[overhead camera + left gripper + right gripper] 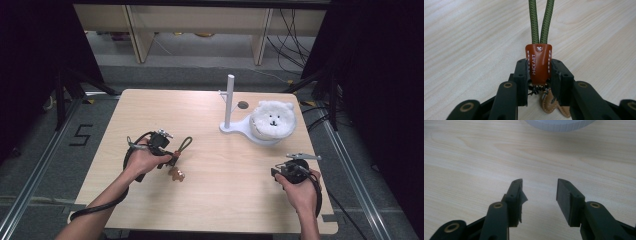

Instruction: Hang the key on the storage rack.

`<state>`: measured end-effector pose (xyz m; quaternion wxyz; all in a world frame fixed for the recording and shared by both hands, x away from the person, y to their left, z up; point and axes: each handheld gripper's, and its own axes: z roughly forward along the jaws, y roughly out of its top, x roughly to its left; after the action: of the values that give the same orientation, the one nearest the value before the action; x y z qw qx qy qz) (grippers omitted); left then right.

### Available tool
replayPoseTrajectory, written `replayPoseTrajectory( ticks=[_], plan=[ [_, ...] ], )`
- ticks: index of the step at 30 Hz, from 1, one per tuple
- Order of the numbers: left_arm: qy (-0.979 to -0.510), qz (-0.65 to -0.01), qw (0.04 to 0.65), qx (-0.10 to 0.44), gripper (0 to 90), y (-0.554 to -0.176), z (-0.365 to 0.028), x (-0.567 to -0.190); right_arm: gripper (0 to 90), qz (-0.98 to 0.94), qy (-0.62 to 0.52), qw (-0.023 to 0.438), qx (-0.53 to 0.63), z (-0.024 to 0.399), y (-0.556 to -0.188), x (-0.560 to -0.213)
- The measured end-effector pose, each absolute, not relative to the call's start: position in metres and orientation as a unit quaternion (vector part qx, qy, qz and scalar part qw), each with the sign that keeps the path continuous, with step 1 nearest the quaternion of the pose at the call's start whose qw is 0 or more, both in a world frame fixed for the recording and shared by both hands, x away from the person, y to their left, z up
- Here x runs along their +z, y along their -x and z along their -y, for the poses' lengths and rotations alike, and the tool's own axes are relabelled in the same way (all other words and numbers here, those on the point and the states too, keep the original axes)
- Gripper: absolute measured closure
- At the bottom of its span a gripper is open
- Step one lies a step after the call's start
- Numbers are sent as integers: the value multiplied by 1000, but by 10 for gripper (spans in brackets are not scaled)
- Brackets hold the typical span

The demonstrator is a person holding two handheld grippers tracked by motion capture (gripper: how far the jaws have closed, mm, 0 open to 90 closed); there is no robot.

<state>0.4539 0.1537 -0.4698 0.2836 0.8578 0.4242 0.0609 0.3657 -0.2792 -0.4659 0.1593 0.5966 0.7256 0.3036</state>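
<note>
On the surface's [210, 200] left half, your left hand-held gripper [539, 72] pinches the keychain [539, 63] by its brown leather tab, the green cord loop [541, 22] stretching away over the wood. Your right hand-held gripper [539, 195] rests near the right edge, jaws spread with nothing between them, close to the white stand [235, 125] holding a plush bear [272, 119].

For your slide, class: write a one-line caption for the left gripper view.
Left gripper shut on a keychain's brown leather tab, its green cord loop stretched over the wooden table.
</note>
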Motion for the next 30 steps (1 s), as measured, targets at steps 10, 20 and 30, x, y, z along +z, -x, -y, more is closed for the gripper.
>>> replayPoseTrajectory(
  ticks=[10, 20, 30],
  plan=[
    [-836, -413, 352, 75, 680, -440, -165, -469, 570, -729, -589, 172, 304, 280, -366, -467],
    [-811, -392, 419, 112, 680, -427, -174, -472, 565, -727, -583, 170, 320, 276, -368, -471],
    [-771, -394, 480, 138, 679, -421, -179, -469, 562, -731, -581, 170, 313, 273, -367, -471]
  ],
)
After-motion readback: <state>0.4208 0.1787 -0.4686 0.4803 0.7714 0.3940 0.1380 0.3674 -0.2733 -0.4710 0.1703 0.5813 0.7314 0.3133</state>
